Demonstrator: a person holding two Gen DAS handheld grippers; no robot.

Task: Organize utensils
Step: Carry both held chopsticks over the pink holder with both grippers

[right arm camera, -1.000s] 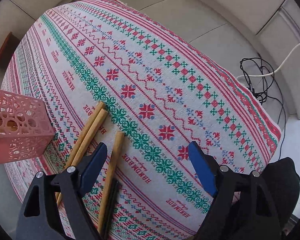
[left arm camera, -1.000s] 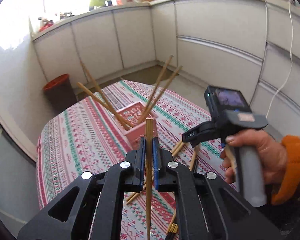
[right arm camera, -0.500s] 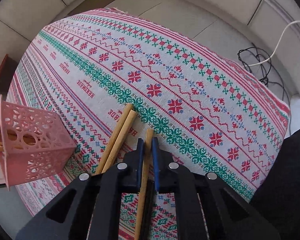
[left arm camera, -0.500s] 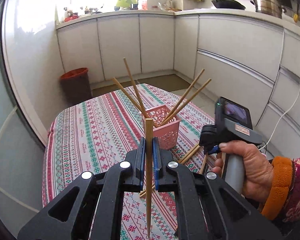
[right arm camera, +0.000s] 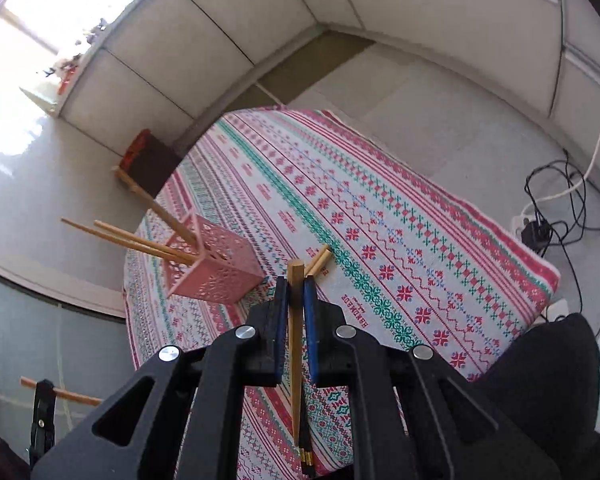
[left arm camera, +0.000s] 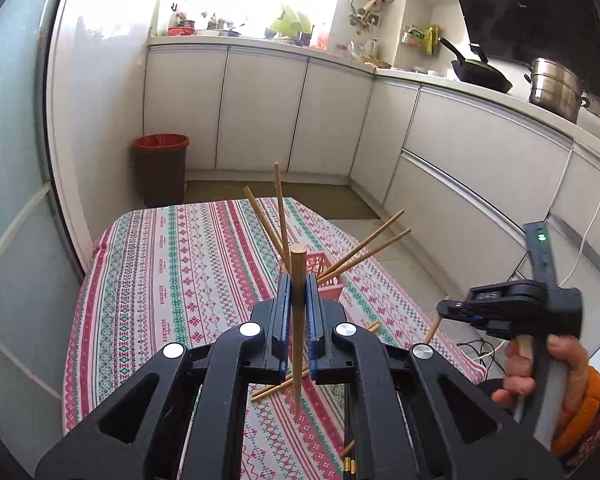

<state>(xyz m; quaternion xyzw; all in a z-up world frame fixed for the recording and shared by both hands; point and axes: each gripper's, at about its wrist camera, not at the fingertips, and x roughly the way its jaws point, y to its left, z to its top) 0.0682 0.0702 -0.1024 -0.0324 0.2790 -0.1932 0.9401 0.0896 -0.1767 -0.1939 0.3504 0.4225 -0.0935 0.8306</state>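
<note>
My left gripper (left arm camera: 298,280) is shut on a wooden chopstick (left arm camera: 298,332), held upright above the table. My right gripper (right arm camera: 296,284) is shut on another wooden chopstick (right arm camera: 295,344), lifted off the cloth; it also shows at the right of the left wrist view (left arm camera: 456,308). A pink perforated holder (right arm camera: 214,268) stands on the table with several chopsticks (right arm camera: 140,242) leaning out of it; in the left wrist view the holder (left arm camera: 324,276) sits just beyond my left fingers. Two wooden chopsticks (right arm camera: 318,262) and a dark pair (right arm camera: 306,456) lie on the cloth.
The table wears a red, green and white patterned cloth (right arm camera: 400,240). White kitchen cabinets (left arm camera: 260,112) line the walls. A red-lined bin (left arm camera: 160,168) stands on the floor beyond the table. Cables and a power strip (right arm camera: 540,224) lie on the floor at the right.
My right gripper closed on a chopstick lying on the cloth and lifted it. My left gripper rose and tilted up with its chopstick still held.
</note>
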